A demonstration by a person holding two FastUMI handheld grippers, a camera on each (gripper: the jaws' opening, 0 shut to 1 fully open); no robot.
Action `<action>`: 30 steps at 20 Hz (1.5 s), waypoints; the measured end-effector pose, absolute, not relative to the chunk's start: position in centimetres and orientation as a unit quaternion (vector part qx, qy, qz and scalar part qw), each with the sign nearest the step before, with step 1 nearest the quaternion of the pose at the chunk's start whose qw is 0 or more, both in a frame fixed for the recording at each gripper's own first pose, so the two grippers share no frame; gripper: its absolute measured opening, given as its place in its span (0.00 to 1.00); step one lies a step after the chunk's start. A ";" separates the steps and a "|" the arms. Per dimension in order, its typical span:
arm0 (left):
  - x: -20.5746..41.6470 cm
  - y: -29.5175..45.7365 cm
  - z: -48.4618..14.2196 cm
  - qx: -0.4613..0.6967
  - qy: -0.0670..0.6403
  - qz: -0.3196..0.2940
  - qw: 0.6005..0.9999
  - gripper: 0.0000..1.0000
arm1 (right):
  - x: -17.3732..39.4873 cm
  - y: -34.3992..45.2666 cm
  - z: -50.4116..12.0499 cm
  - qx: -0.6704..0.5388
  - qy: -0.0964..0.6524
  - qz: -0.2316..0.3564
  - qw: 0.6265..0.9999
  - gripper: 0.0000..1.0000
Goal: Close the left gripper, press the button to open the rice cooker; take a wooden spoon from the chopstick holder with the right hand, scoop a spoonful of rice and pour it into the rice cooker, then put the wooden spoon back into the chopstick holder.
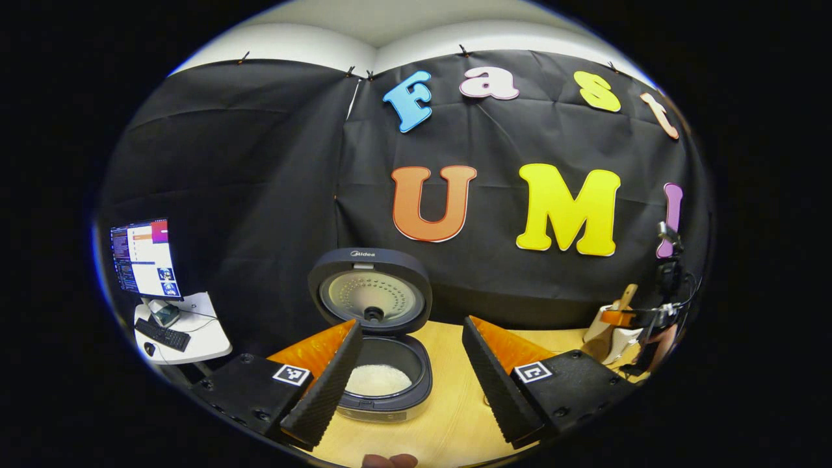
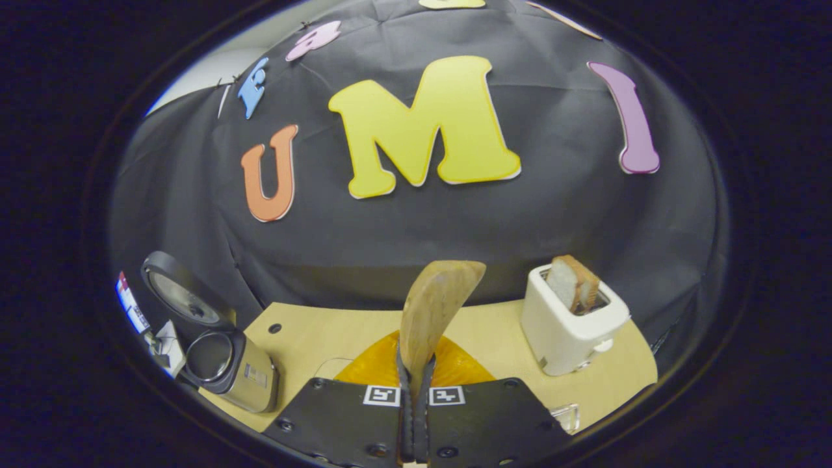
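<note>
Now: right gripper [image 2: 414,396] clamped on upright wooden spoon [image 2: 434,311] | left gripper [image 1: 413,370] wide apart, empty, facing open rice cooker [image 1: 380,338] | bare table [image 1: 448,416] between.

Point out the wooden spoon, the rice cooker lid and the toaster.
wooden spoon [image 2: 434,312]: right gripper view, on the spoon's bowl above the jaws.
rice cooker lid [image 1: 370,290]: left gripper view, on the raised lid's inner face.
toaster [image 2: 562,338]: right gripper view, on its white front wall.
</note>
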State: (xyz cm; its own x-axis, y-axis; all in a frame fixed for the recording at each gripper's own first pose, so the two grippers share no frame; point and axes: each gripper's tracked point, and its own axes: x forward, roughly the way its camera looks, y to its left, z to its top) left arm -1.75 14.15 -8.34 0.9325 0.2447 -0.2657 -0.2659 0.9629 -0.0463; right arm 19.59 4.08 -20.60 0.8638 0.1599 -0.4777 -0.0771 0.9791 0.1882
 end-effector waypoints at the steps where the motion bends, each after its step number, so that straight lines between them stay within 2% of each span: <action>1: -1.8 14.3 -8.3 -0.038 0.131 0.127 0.982 0.98 | 19.9 5.1 -22.0 0.087 0.264 0.062 0.959 0.02; 10: -0.4 15.6 -10.0 -0.052 0.152 0.106 0.981 0.98 | 21.8 9.3 -31.2 0.023 0.309 0.044 0.950 0.01; 11: -0.3 15.5 -10.1 -0.056 0.152 0.100 0.982 0.98 | 22.1 9.2 -31.7 0.014 0.307 0.035 0.951 0.04; 12: -0.2 15.4 -10.1 -0.057 0.152 0.096 0.982 0.98 | 22.3 9.0 -32.1 0.003 0.305 0.024 0.952 0.01; 19: -0.8 16.2 -11.1 -0.053 0.173 0.074 0.981 0.98 | 22.8 7.9 -33.8 -0.078 0.275 -0.062 0.956 0.02; 22: -1.3 16.8 -11.1 -0.048 0.172 0.073 0.981 0.99 | 22.8 10.0 -34.4 -0.055 0.279 -0.054 0.957 0.02; 30: -2.4 18.3 -11.5 -0.053 0.179 0.091 0.978 0.98 | 21.6 16.8 -34.7 0.094 0.323 0.014 0.942 0.01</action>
State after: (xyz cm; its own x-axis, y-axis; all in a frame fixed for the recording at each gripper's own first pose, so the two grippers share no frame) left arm -2.41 18.32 -11.48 0.9191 0.1598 -0.3602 -0.1977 0.9777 -0.0707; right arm 21.55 16.76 -34.73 0.7908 0.0867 -0.6059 0.0348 0.9819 0.1859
